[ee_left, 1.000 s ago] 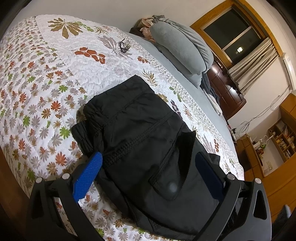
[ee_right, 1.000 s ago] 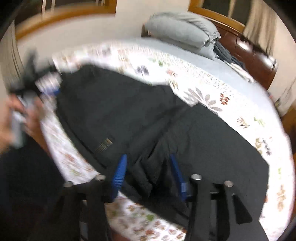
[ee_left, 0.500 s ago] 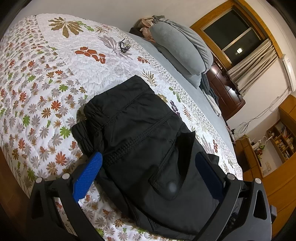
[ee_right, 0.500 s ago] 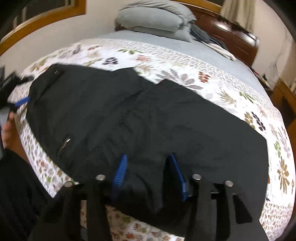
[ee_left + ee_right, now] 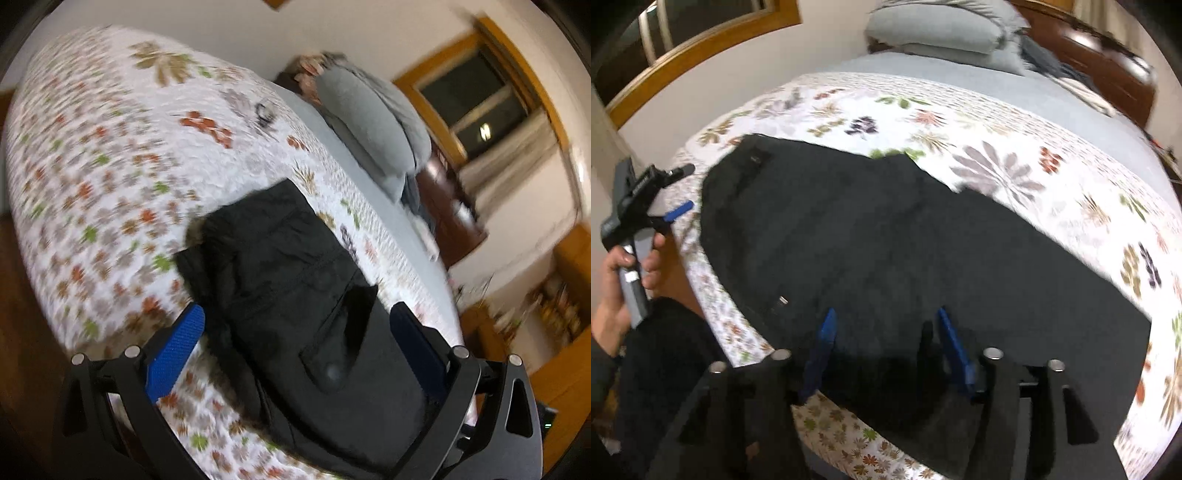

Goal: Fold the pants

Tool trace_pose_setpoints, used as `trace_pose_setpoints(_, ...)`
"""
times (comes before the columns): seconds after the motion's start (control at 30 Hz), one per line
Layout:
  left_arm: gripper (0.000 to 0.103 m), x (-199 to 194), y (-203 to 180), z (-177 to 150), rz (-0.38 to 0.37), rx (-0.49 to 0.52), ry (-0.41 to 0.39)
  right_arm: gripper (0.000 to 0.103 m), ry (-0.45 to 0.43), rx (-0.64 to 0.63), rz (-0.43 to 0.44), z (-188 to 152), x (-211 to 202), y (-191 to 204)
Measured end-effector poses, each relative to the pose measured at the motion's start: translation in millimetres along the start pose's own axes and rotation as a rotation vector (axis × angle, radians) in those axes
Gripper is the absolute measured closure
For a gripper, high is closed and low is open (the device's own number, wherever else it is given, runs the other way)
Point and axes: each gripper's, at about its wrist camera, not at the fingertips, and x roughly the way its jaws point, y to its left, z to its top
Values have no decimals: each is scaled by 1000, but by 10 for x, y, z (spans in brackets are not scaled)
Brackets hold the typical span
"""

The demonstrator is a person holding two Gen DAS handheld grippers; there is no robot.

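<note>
Black pants [image 5: 886,251] lie spread across the floral quilt [image 5: 997,147], waistband end at the left, legs running to the right. In the left wrist view the waistband end [image 5: 280,266] with a buttoned pocket lies just ahead of my left gripper [image 5: 295,325], which is open wide and empty above the fabric. My right gripper [image 5: 884,332] is open over the pants' near edge at mid-length, jaws apart, holding nothing. The left gripper also shows in the right wrist view [image 5: 646,199], held in a hand at the bed's left edge.
Grey pillows [image 5: 373,125] and folded clothes lie at the head of the bed by a dark wooden headboard [image 5: 1089,48]. A small dark object [image 5: 264,112] rests on the quilt beyond the pants. The bed's near edge runs under both grippers.
The left gripper has pulled back and tilted, so the view is blurred. The right gripper has swung over the pants' middle; the fabric now lies flatter.
</note>
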Motion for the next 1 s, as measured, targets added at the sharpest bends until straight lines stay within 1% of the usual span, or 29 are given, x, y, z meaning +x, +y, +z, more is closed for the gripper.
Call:
trace_pose_setpoints(0.03, 3, -48, 53, 2, -7, -41, 1, 39, 7, -6, 29, 124, -33, -23)
trace_pose_setpoints(0.07, 3, -101, 147, 12, -26, -107, 5, 38, 25, -3, 75, 270, -41, -53)
trace_pose_setpoints(0.13, 3, -141, 267, 39, -51, -187, 18, 36, 68, -4, 165, 549, -18, -62)
trace_pose_setpoints(0.17, 3, -147, 361, 60, -71, -248, 29, 30, 87, -15, 210, 724, 3, -45)
trace_pose_setpoints(0.2, 3, -122, 444, 73, -99, -306, 53, 26, 106, -25, 244, 846, 23, -17)
trace_pose_setpoints(0.23, 3, -73, 513, 80, -129, -356, 88, 26, 128, -40, 287, 1030, 70, 37)
trace_pose_setpoints(0.27, 3, -38, 557, 84, -147, -386, 110, 24, 149, -53, 324, 1210, 132, 101)
trace_pose_setpoints(0.33, 3, 6, 644, 99, -178, -442, 129, 23, 196, -71, 383, 1506, 299, 221)
trace_pose_setpoints(0.37, 3, 14, 658, 107, -189, -449, 131, 22, 216, -88, 390, 1666, 399, 299)
trace_pose_setpoints(0.43, 3, 41, 669, 143, -212, -455, 136, 22, 260, -108, 416, 1882, 568, 422)
trace_pose_setpoints(0.47, 3, 56, 672, 157, -213, -455, 139, 22, 283, -115, 431, 1994, 662, 496)
trace_pose_setpoints(0.5, 3, 86, 682, 173, -214, -458, 148, 22, 326, -122, 462, 2134, 803, 590)
trace_pose_setpoints(0.57, 3, 165, 726, 202, -215, -481, 174, 22, 374, -148, 500, 2308, 1007, 759)
trace_pose_setpoints(0.67, 3, 252, 789, 233, -236, -524, 198, 19, 434, -197, 502, 2510, 1309, 981)
trace_pose_setpoints(0.7, 3, 268, 803, 254, -235, -525, 199, 19, 452, -205, 501, 2557, 1391, 1023)
trace_pose_setpoints(0.8, 3, 335, 835, 317, -213, -516, 198, 19, 492, -242, 498, 2702, 1633, 1173)
trace_pose_setpoints(1.0, 3, 545, 775, 393, -163, -464, 258, 19, 535, -274, 520, 2889, 1999, 1327)
